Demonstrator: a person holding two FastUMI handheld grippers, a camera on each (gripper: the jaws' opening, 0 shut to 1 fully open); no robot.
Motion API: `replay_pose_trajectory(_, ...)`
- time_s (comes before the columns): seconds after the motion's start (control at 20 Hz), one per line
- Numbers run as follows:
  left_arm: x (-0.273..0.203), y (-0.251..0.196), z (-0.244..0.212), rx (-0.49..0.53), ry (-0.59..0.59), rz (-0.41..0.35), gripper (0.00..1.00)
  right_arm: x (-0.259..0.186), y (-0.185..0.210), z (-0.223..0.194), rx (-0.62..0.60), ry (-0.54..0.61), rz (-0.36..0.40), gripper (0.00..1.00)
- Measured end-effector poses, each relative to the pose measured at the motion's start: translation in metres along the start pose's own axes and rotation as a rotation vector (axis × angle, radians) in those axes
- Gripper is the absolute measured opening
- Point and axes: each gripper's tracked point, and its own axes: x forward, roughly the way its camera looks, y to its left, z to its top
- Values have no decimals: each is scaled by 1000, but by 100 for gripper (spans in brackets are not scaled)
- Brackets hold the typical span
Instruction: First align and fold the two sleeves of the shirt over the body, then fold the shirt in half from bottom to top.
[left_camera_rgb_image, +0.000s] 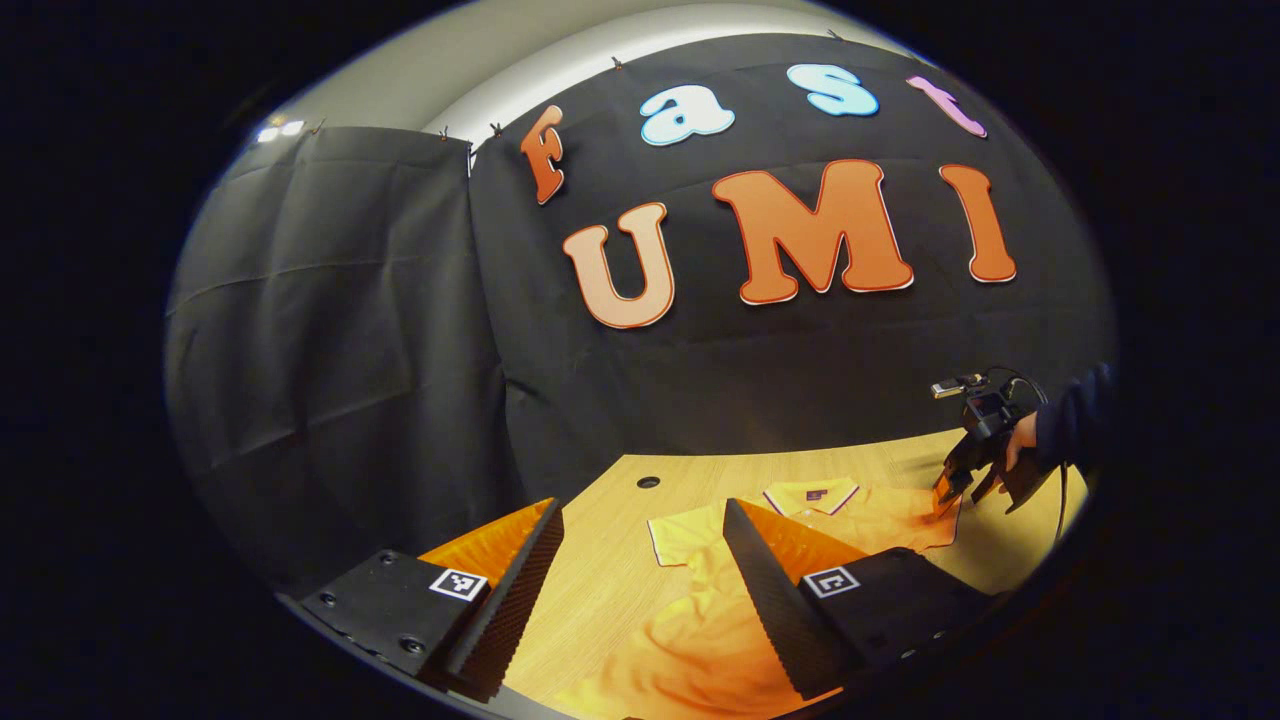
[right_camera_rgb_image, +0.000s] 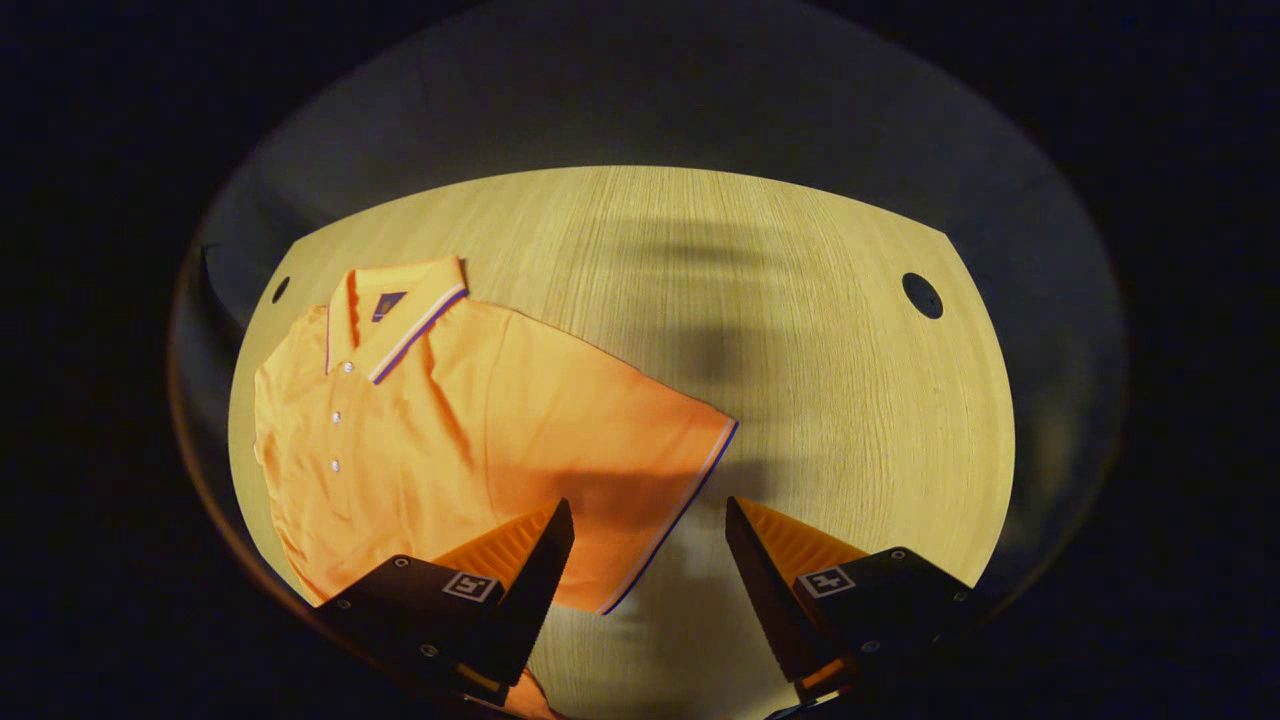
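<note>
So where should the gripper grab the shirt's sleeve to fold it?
Probably at the striped cuff edge of the sleeve that lies spread flat on the table. That loose edge sits just ahead of the open right gripper, so come from the cuff side, low, one finger sliding under.

Surface: a light wood-grain top (right_camera_rgb_image: 800, 330), with its grain running away from the camera in the right gripper view.
Holes: one round dark hole near the far right edge (right_camera_rgb_image: 921, 295), a second at the far left corner (right_camera_rgb_image: 281, 289).
Edges: the far corners look cut at an angle in the right gripper view; a dark booth wall stands behind the surface in the left gripper view.
Lying on it: an orange polo shirt (right_camera_rgb_image: 420, 440), spread flat and face up toward the left side, collar (right_camera_rgb_image: 405, 305) at the far edge.
Sleeve: one short sleeve (right_camera_rgb_image: 640, 440) lies stretched out flat toward the middle of the surface, its striped hem on the bare wood.
</note>
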Motion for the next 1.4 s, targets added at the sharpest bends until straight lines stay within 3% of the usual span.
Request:
replay_pose_trajectory(0.2,2,-8,-4,5,22,-11,99,10,7,-11,71,79,19,72)
replay_pose_trajectory(0.3,2,-9,-6,9,25,-12,99,14,5,-7,114,73,8,54)
replay_pose_trajectory(0.4,4,-12,-7,7,25,-21,99,16,7,3,192,47,41,34)
replay_pose_trajectory(0.45,4,-15,-7,9,26,-29,99,14,13,7,202,35,103,14)
replay_pose_trajectory(0.6,5,-20,-6,17,30,-50,99,7,27,12,229,16,230,14)
replay_pose_trajectory(0.9,13,-26,-9,13,44,-75,99,-21,48,36,181,-78,295,14)
replay_pose_trajectory(1.1,16,-21,-10,12,50,-72,99,-43,86,51,108,-121,368,14)
replay_pose_trajectory(1.4,26,-5,-15,-34,69,-79,99,-62,143,54,115,-98,481,11)
